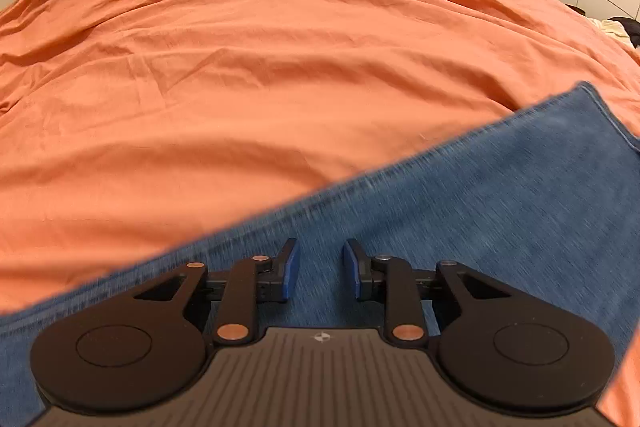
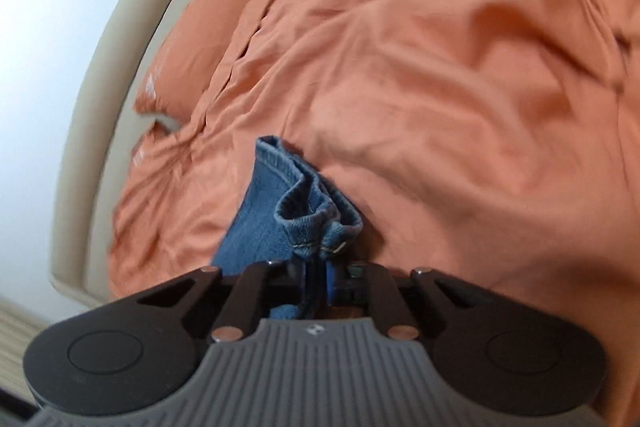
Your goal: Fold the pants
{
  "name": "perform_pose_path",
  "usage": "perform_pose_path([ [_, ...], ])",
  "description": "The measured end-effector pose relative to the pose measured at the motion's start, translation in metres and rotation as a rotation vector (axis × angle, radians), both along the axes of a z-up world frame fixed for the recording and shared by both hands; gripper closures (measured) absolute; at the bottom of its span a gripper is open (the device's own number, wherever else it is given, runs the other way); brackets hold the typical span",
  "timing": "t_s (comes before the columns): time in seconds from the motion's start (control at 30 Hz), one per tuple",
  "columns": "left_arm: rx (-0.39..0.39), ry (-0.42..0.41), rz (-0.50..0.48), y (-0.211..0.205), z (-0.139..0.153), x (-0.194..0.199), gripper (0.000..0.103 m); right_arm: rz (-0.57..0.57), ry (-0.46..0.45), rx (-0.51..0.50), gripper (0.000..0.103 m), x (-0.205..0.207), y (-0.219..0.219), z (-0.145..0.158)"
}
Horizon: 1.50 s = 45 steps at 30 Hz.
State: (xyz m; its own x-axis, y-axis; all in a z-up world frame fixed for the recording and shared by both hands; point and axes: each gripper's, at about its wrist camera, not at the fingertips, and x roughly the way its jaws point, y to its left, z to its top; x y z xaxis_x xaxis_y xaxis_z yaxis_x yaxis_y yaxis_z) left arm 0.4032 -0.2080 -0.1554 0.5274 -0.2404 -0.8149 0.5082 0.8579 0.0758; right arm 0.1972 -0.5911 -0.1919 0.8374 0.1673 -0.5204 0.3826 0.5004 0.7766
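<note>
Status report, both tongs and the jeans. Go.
Left tongs open over jeans, gripping nothing. Right tongs shut on jeans hem. Duvet clear ahead.

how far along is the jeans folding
Early. Done: the jeans lie on the orange duvet. In hand: the right gripper is clamped on bunched hems; the left gripper hovers open above the denim. Left: no finished fold visible.

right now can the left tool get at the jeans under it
Probably yes. The left tool hangs right above the jeans spread on the orange duvet, its jaws apart with only denim beneath and nothing between. The right tool already grips a bunched hem.
</note>
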Motion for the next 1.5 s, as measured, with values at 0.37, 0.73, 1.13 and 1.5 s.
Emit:
perform_pose_path([
  [0.37,0.100,-0.059,-0.040,-0.023,-0.016,0.007,0.090,0.012,0.040,-0.026,0.102,0.003,-0.001,-0.015],
  [0.73,0.056,0.004,-0.185,-0.015,0.013,-0.087,0.091,0.011,0.114,-0.088,0.102,0.014,0.008,0.001],
  [1.13,-0.043,0.149,-0.133,0.005,-0.001,-0.134,0.100,0.044,0.127,-0.227,0.102,0.022,0.022,0.043],
  [1.5,-0.177,0.108,-0.093,0.074,0.052,-0.175,0.095,0.155,-0.058,-0.486,0.102,0.026,0.093,0.167],
])
